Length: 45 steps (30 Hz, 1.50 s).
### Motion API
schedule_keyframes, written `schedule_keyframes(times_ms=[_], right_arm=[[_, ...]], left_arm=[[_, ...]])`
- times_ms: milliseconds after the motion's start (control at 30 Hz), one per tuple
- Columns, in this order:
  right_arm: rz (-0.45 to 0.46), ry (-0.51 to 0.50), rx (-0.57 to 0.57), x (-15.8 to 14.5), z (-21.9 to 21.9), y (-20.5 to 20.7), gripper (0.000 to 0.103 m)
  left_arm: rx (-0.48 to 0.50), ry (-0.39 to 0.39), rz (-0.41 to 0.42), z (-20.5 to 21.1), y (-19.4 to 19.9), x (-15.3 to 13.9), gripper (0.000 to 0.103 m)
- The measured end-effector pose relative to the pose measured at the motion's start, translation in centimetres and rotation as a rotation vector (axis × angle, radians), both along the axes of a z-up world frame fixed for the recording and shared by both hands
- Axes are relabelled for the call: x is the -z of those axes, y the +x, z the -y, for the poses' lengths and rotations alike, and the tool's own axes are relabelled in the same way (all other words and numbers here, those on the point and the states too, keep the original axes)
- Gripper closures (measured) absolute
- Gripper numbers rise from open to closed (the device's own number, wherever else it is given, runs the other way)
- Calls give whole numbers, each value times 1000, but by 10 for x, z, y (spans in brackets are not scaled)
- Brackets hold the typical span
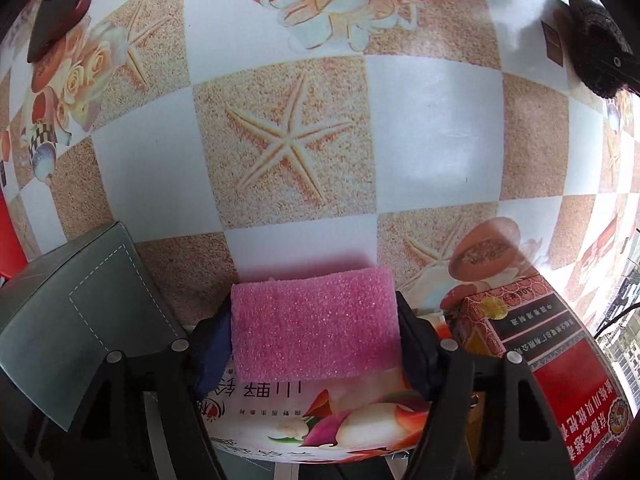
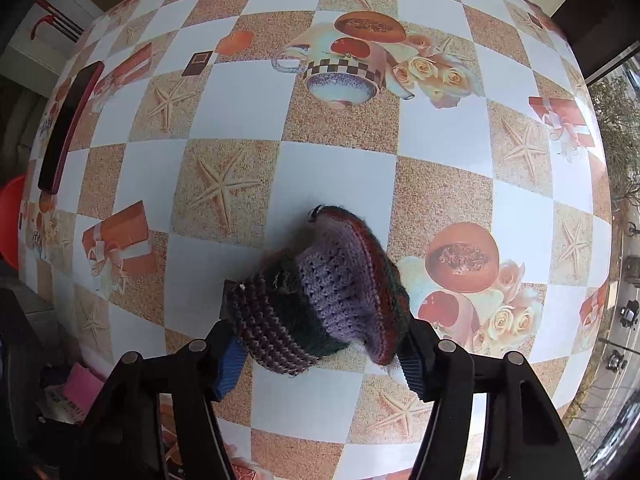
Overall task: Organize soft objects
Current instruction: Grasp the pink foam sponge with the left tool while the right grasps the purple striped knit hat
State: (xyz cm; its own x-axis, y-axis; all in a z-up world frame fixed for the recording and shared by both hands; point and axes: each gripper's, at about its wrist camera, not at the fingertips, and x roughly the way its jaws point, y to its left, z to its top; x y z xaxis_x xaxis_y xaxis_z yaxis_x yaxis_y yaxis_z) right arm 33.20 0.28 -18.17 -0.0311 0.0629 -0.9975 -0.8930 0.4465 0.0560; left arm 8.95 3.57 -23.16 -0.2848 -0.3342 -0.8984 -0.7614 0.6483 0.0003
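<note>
Pink foam block (image 1: 316, 326), porous, rectangular; crocheted pouch (image 2: 320, 300), ribbed, lumpy.

We take the tablecloth (image 1: 432, 140) as our landmark. On it, at its far left edge in the left wrist view, lies a phone (image 1: 60, 4); at its far right sits the knitted piece (image 1: 596, 52). At the near edge, the foam block (image 1: 314, 324) sits between the left gripper (image 1: 316, 350) fingers, above a printed packet (image 1: 320, 420). A box (image 1: 80, 320) stands left of the foam, a printed carton (image 1: 552, 360) right of it. In the right wrist view, the knitted piece (image 2: 320, 300) rests on the tablecloth (image 2: 336, 184) between the right gripper (image 2: 320, 356) fingers, the phone (image 2: 68, 124) far left.
</note>
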Motion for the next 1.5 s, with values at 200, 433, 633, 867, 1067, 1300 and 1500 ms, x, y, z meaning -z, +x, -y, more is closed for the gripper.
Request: schedule_keyframes(times_ms=[200,433,633,867,1067,1300,1500], right_arm=[[-51,61,85,-26,18,8,44],[-77,128,136,-70,54,-1,44],[-85,195,175,-110,86,-29,44],[-41,230,219,-147,120,-59,44],[-23,258,243,-171,137,-91,44],[-8,290,200,-196,140,-143,44],[-22,295,129,-207,132,-189,44]], left_arm=[[19,173,70,-5,-9,-42,28],[88,378,189,21,-7,-110,28],[73,450,288,52,3,-158,28],[113,514,404,70,-23,-189,28],[126,538,469,82,-49,-205,28],[75,567,519,87,-87,-227,28],[26,594,524,88,-120,-234,28]])
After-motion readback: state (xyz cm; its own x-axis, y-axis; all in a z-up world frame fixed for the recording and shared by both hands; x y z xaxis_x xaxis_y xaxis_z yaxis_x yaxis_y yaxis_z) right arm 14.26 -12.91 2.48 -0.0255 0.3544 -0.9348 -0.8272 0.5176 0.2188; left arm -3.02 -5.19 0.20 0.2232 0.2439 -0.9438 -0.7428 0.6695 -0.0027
